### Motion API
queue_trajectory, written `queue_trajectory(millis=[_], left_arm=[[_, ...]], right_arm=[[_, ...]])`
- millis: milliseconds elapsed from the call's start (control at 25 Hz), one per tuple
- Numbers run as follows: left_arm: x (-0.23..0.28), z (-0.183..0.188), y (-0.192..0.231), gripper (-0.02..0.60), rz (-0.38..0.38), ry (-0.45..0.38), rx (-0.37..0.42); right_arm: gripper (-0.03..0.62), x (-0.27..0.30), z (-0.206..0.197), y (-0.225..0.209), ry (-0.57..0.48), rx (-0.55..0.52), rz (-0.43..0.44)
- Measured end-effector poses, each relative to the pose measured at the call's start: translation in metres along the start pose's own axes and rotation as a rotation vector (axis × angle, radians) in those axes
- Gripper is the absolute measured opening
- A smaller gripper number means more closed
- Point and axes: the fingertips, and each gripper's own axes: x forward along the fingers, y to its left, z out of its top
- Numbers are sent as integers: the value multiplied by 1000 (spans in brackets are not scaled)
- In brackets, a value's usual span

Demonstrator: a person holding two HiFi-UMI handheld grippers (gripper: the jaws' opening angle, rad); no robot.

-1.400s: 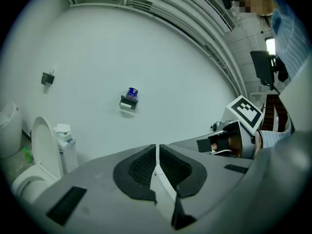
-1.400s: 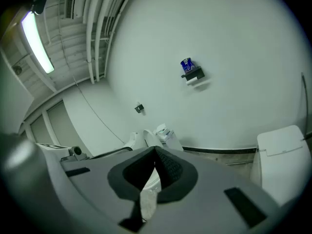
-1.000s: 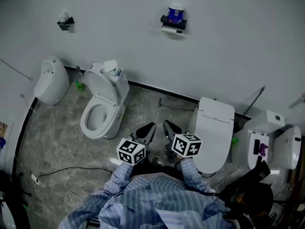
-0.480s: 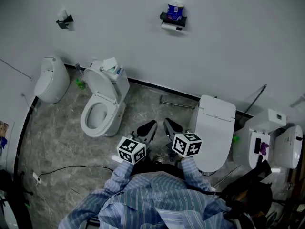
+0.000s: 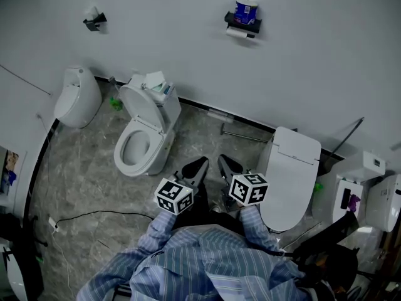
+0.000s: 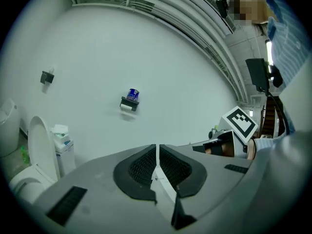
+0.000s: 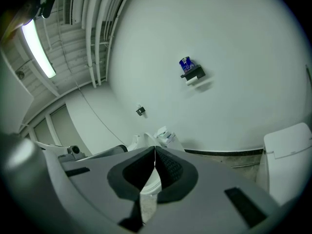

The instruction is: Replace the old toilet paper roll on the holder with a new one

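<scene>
A black wall holder (image 5: 243, 24) hangs high on the white wall, with a blue-wrapped roll (image 5: 246, 10) standing on top and a white roll (image 5: 239, 34) below it. It also shows in the left gripper view as the holder (image 6: 129, 102) and in the right gripper view as the holder (image 7: 192, 74). My left gripper (image 5: 195, 170) and right gripper (image 5: 229, 167) are held side by side in front of the person's striped shirt, far from the wall. Both are shut with nothing between the jaws, as the left gripper (image 6: 156, 150) and right gripper (image 7: 154, 154) views show.
An open toilet (image 5: 139, 137) with a box on its cistern stands left of centre. A closed toilet (image 5: 291, 174) is at the right, further fixtures (image 5: 366, 193) beyond it. A urinal (image 5: 77, 96) is at far left. A second small wall holder (image 5: 94, 21) sits upper left. A cable (image 5: 94, 215) lies on the marble floor.
The head view has shifted so the wall holder and toilets sit further right and slightly lower. Both grippers stay shut and together, edged slightly forward.
</scene>
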Motion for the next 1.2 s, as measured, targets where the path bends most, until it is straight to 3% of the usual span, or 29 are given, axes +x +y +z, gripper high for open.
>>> queue_trajectory(millis=[240, 480, 680, 960, 1200], left_arm=[[38, 6, 25, 6, -24, 17, 20], [93, 28, 52, 6, -75, 21, 44], [127, 47, 105, 6, -102, 58, 54], [171, 87, 185, 6, -101, 33, 43], [199, 108, 241, 6, -146, 39, -5]], right_arm=[[6, 17, 18, -31, -2, 10, -50], [5, 39, 61, -75, -43, 30, -121], [5, 91, 92, -82, -49, 38, -123], [6, 168, 136, -88, -24, 6, -103], [5, 226, 164, -97, -35, 28, -119]])
